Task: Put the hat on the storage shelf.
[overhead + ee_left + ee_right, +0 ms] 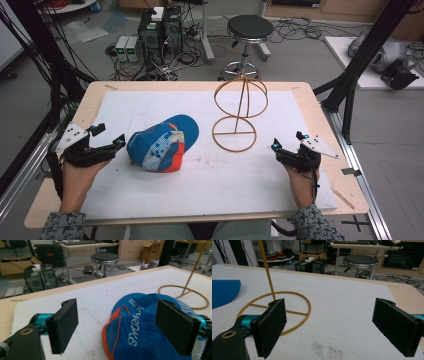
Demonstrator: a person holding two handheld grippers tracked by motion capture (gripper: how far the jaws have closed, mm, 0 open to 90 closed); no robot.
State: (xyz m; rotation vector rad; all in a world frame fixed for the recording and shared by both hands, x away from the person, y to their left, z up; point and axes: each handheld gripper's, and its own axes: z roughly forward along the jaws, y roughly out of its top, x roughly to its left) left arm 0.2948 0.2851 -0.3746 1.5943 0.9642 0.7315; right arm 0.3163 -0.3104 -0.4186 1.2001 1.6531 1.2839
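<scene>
High view: cap (162, 143) just beside left tool (111, 141), apart.

High view: fixed above the person's side, facing forward and down; whole bench (310, 95) in frame, floor and a black stool (250, 27) at upper centre.

Left gripper view: low over the bench, very near, looking along its two jaws across a blue cap (140, 327) at lower right; wire stand (185, 293) at upper right, stool beyond.

Right gripper view: equally low, facing across the white mat; stand base at left.

All three share the stand and stool.
</scene>
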